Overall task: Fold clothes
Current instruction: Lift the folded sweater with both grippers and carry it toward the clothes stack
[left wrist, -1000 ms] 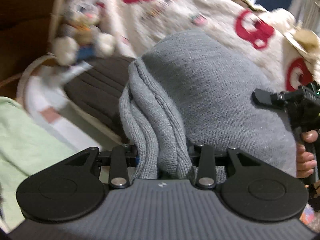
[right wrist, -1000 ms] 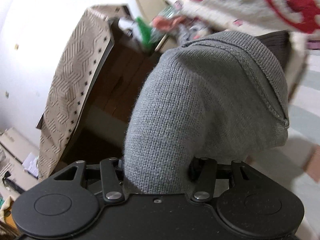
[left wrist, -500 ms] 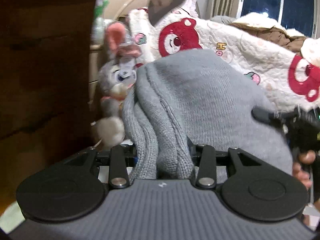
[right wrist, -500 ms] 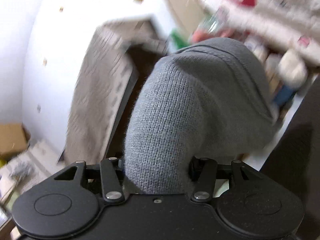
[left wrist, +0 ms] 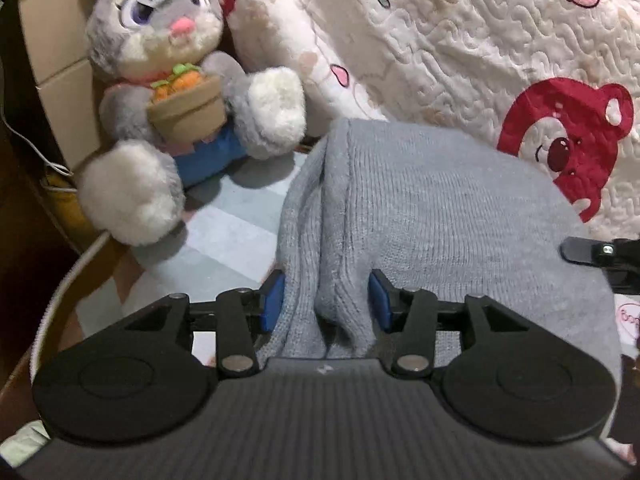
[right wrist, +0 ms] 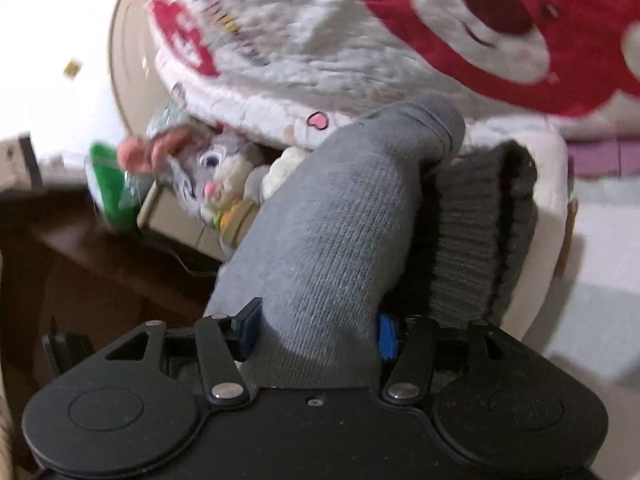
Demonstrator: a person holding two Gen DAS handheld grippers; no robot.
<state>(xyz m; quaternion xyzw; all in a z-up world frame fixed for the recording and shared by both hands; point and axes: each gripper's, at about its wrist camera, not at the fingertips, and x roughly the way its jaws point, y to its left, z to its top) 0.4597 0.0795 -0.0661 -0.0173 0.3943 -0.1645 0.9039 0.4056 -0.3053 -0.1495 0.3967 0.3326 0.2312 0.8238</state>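
Between the pads of our left hand-held gripper [left wrist: 326, 296] a bunched grey sweater [left wrist: 432, 216] is clamped; right hand-held gripper [right wrist: 314, 330] pinches another part. Sweater looks already folded, carried aloft. Left: setting it down, likely beside the plush rabbit [left wrist: 172, 92].

White wall [right wrist: 48, 32], dark wooden cabinet [right wrist: 100, 280], bear-print quilt [left wrist: 460, 52].

Left gripper [left wrist: 326, 300]: matte black linkage arms, silver pivot rivets, round side discs, grey ribbed housing with a small white mark, blue fingers [left wrist: 273, 294]. Right gripper [right wrist: 316, 332]: same black linkage and silver rivets, smooth black housing with one small screw, blue fingers [right wrist: 387, 336].
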